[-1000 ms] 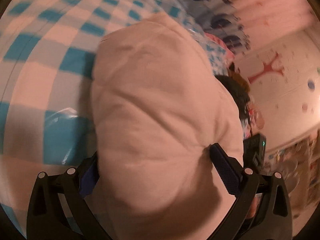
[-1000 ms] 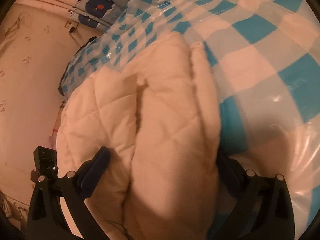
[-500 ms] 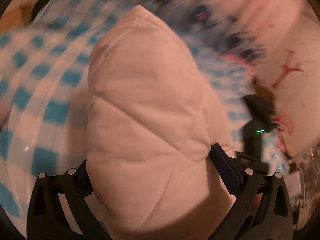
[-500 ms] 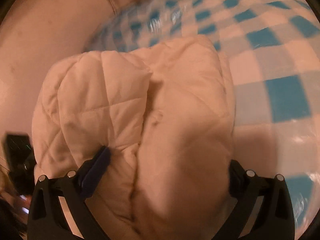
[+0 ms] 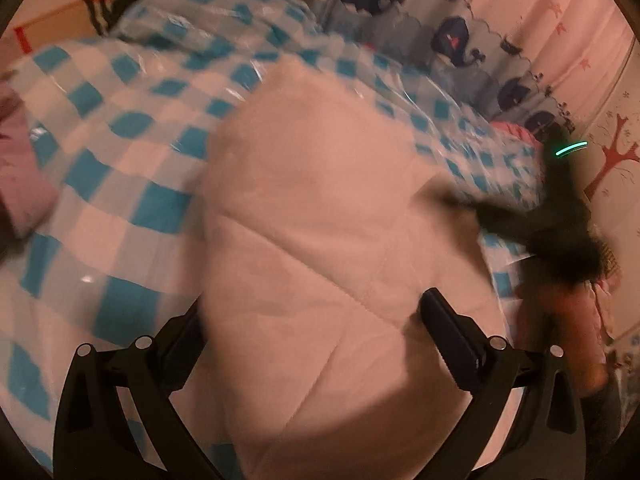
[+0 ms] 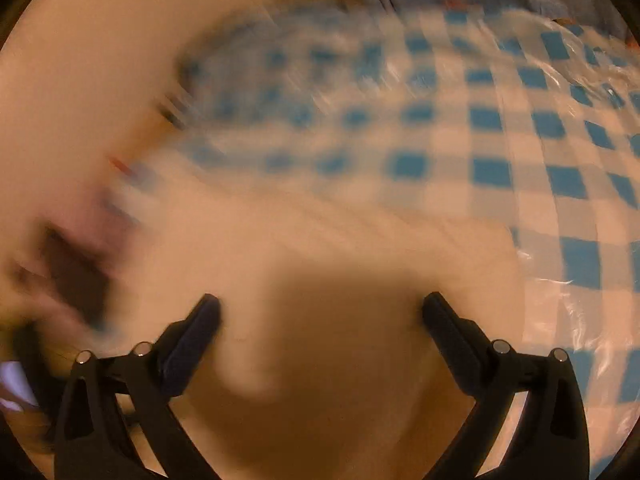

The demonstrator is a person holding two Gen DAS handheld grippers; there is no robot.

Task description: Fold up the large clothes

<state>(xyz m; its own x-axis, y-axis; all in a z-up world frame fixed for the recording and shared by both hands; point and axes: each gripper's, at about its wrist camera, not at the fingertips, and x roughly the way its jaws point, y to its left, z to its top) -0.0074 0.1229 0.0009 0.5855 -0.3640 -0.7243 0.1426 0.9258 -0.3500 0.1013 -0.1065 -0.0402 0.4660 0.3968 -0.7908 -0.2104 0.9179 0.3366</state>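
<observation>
Left wrist view: the left gripper [image 5: 316, 312] clamps a bulky cream quilted garment [image 5: 320, 200], which bulges toward 12 o'clock over the blue-checked cover [image 5: 120, 128]. The right gripper [image 6: 320, 308] pinches the same blurred fabric.

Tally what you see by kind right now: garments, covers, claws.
Cream quilted garment: 1
Pink garment at the left edge: 1
Blue checked cover: 1
Claws: 2, left claw, right claw
Total: 5
</observation>
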